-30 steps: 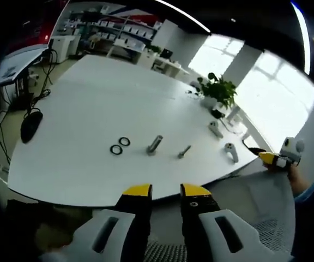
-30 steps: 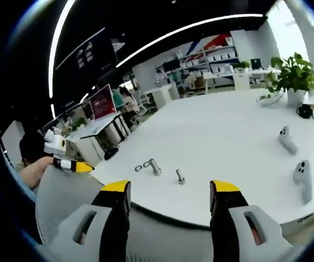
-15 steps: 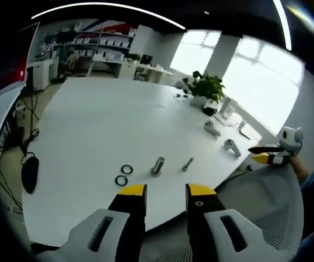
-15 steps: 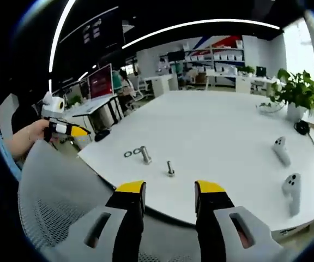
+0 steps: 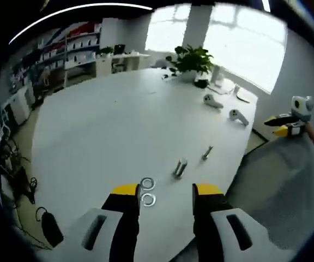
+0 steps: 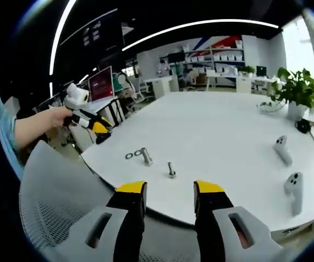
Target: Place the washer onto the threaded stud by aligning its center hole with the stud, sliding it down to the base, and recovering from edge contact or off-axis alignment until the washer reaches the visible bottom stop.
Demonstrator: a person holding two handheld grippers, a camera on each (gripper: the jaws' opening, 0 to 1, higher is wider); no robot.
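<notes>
A: Where are the washers?

B: Two of them lie flat on the white table (image 5: pixel 91 125), near its edge. In the left gripper view the nearer washer (image 5: pixel 149 200) sits just ahead of the left gripper (image 5: pixel 167 191), the second washer (image 5: pixel 147 183) touching or almost touching it on the far side. To their right a stubby metal piece (image 5: pixel 180 167) stands up — I take it for the threaded stud, though it is too small to be sure — and further right lies a thin bolt (image 5: pixel 206 153).

A: And the tools?

B: Left gripper: jaws parted by a moderate gap, nothing between them. The right gripper (image 6: pixel 162 188) is the same, parted and empty, held off the table over a grey mesh chair back (image 6: pixel 59 191).

A: How will a washer handle?

B: My guess: light, rigid, thin and slick metal lying flush on a smooth top, so hard to lift. I'd pinch it by the outer rim across its width, leaving the hole free, and expect it to skid or tip rather than bend.

A: Any containers?

B: A potted plant (image 5: pixel 188 60) at the far side holds leafy greenery, and two white controllers (image 6: pixel 287 164) lie loose on the right. No tray or bin near the parts.
</notes>
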